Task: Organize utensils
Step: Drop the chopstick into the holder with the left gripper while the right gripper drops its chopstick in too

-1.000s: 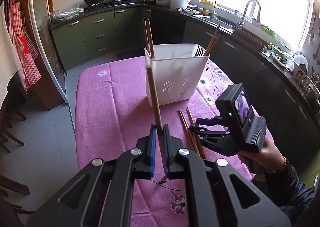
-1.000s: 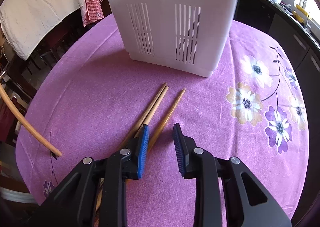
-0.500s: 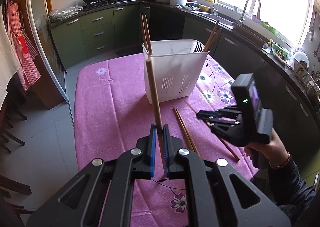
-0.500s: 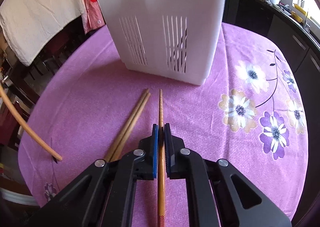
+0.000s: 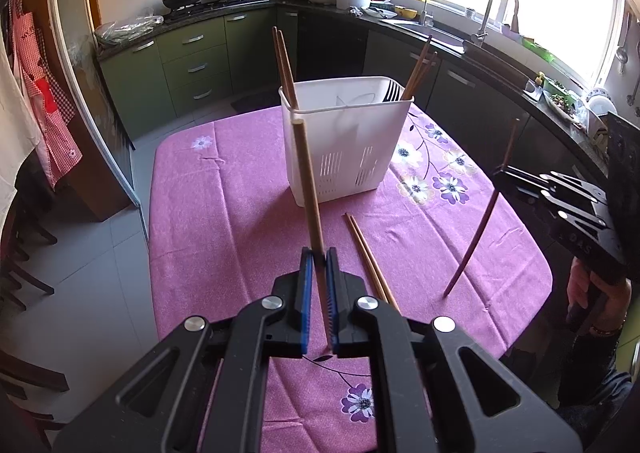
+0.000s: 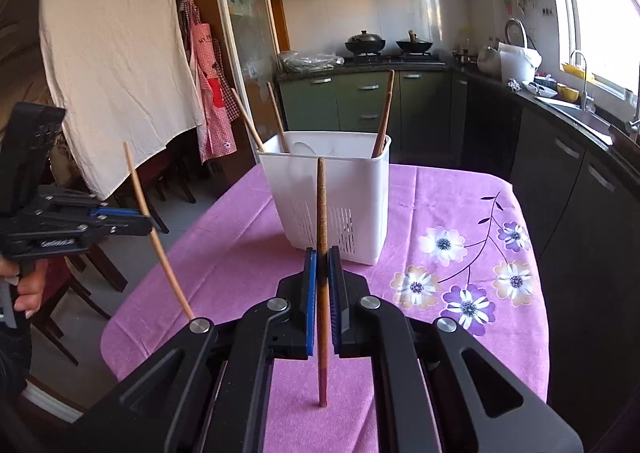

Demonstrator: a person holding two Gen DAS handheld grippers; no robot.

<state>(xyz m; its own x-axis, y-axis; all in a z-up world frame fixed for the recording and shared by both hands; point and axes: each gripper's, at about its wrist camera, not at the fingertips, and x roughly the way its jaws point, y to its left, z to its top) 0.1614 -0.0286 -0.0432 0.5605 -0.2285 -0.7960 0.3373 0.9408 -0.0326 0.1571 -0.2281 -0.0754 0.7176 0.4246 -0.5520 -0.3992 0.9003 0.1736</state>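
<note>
The left gripper (image 5: 319,285) is clamped on a pale chopstick (image 5: 307,189), whose shaft rises between the blue pads (image 5: 306,293) and ends in front of the white utensil basket (image 5: 344,141). The lower tip of this chopstick is hidden behind the gripper body in the left view; the right view shows it (image 6: 156,237) as a bowed stick crossing the left gripper (image 6: 146,223), an effect of the lens.

The right gripper (image 6: 322,285) is clamped on a darker chopstick (image 6: 322,253), its jaws having just closed on it. The stick stands upright between the pads, its top level with the utensil basket (image 6: 352,181) ahead and its lower end hanging above the purple flowered tablecloth (image 6: 460,213). In the left view the right gripper (image 5: 502,175) is cut off by the frame edge, and only part of the hand (image 5: 600,293) below it shows; the darker chopstick (image 5: 480,221) slants down from it, clear of the cloth.

Just to the right of the left gripper, two more chopsticks (image 5: 366,249) lie side by side on the tablecloth (image 5: 224,189); their near ends vanish behind the gripper body.

The basket stands on the cloth ahead of both grippers. Chopsticks (image 5: 282,65) stick out of its left corner and another pair (image 5: 418,67) out of its right corner. Fork tines (image 5: 390,93) show above the rim, and the rest of its contents is hard to make out.
</note>
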